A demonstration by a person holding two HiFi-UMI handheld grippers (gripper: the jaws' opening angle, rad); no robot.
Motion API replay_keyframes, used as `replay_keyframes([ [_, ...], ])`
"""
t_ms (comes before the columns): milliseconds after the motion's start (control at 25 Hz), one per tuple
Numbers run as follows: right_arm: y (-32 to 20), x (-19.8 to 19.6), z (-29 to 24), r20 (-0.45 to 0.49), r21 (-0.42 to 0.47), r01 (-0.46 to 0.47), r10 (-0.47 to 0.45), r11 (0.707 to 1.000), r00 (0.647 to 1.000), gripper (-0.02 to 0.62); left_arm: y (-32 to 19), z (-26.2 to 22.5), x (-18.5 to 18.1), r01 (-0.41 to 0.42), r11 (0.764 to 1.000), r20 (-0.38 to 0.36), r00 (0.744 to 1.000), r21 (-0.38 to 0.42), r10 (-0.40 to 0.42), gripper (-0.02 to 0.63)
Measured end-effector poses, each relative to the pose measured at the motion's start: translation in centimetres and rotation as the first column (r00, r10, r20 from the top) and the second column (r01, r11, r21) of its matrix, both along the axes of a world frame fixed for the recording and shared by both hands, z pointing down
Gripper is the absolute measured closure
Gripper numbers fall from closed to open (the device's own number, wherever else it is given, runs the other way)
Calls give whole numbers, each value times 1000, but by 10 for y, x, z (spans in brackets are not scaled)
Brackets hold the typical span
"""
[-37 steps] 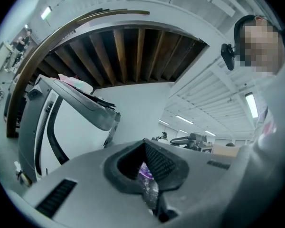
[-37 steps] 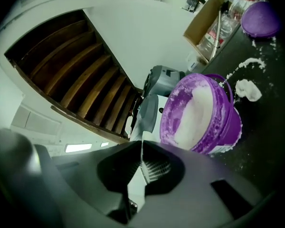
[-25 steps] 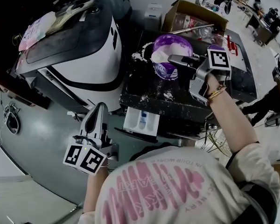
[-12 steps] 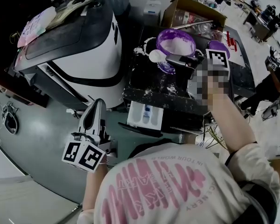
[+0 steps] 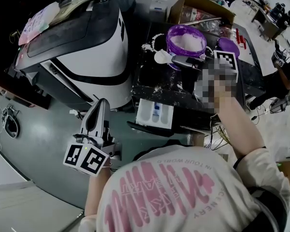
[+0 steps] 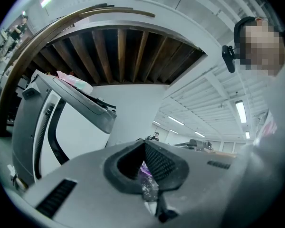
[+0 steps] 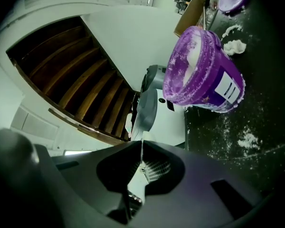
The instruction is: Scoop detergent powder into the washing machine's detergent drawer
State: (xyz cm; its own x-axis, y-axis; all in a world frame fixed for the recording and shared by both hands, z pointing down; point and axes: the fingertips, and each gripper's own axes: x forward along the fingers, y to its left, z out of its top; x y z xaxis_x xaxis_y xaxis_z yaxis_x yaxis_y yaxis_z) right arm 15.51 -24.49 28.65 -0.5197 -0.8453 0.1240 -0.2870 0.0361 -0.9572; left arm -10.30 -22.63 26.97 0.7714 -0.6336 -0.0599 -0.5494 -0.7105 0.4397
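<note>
A purple tub (image 5: 186, 41) of white detergent powder stands open on a black top (image 5: 176, 88). My right gripper (image 5: 176, 59) is shut on the handle of a white scoop (image 5: 162, 57), which hangs just left of the tub over the black top. In the right gripper view the scoop (image 7: 145, 110) sticks out ahead of the right gripper (image 7: 141, 163), with the tub (image 7: 199, 75) to its right. The white detergent drawer (image 5: 155, 114) stands pulled out below the top's front edge. My left gripper (image 5: 100, 105) hangs low beside the white washing machine (image 5: 92, 57), its jaws together (image 6: 149, 175).
The tub's purple lid (image 5: 228, 46) lies to the tub's right. Spilled powder (image 5: 150, 47) is scattered on the black top. A cardboard box (image 5: 198, 11) stands behind the tub. Grey floor lies under the left gripper.
The right gripper has carried the scoop from in front of the tub out to its left. The left gripper has shifted only slightly.
</note>
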Motion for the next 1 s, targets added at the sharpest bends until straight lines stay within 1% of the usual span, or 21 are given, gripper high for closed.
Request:
replay_keyframes([
  [160,4,-9,6,-4,-7,-7,7,1000,1000,589,1,4,-4,-18,1000,5,1000,-6,19,603],
  [480,13,-23,19,28,-29,-39,40,999,999,589,3,10,-13,-62,998,13,998,-17,62,603],
  [880,27,-36,26,52,-34,-71,72,997,996,589,3,16,-28,-60,998,9,998,-30,61,603],
  [1000,31,-38,31,63,-38,-80,83,996,995,589,5,16,-29,-65,997,-6,998,-27,65,603],
])
